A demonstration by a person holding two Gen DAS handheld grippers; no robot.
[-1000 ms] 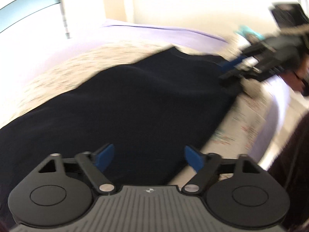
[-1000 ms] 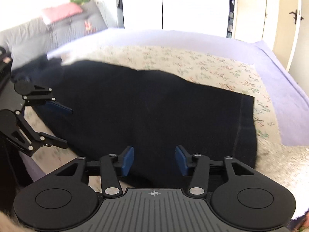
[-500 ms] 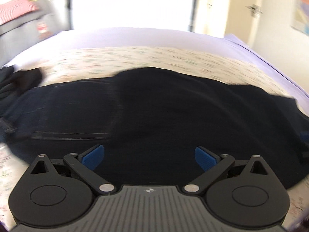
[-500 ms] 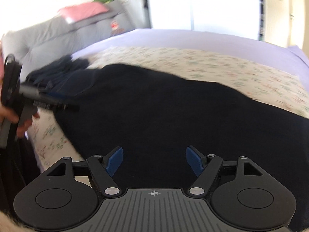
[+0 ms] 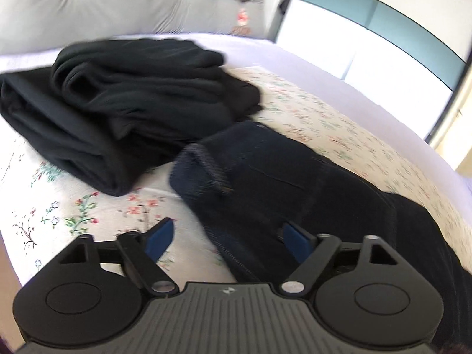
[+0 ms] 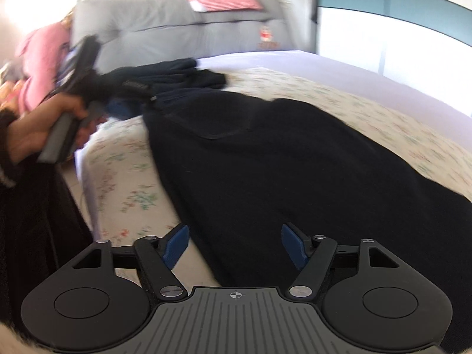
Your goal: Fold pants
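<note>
Compared with one second earlier, the left gripper [image 5: 225, 237] had swung from the middle of the pants [image 5: 309, 194] to their waistband end, and a pile of dark clothes [image 5: 124, 103] had come into its view. The pants lay flat lengthwise on the floral bedspread [image 5: 73, 206], the waistband just beside the pile. The left gripper's jaws stood apart, empty, one blue pad over the bedspread and the other over the cloth. The right gripper [image 6: 234, 246] hovered over the pants' near edge, its jaws closing with nothing pressed between them. In the right view a hand [image 6: 38, 129] held the left gripper, blurred, apparently near the waistband.
</note>
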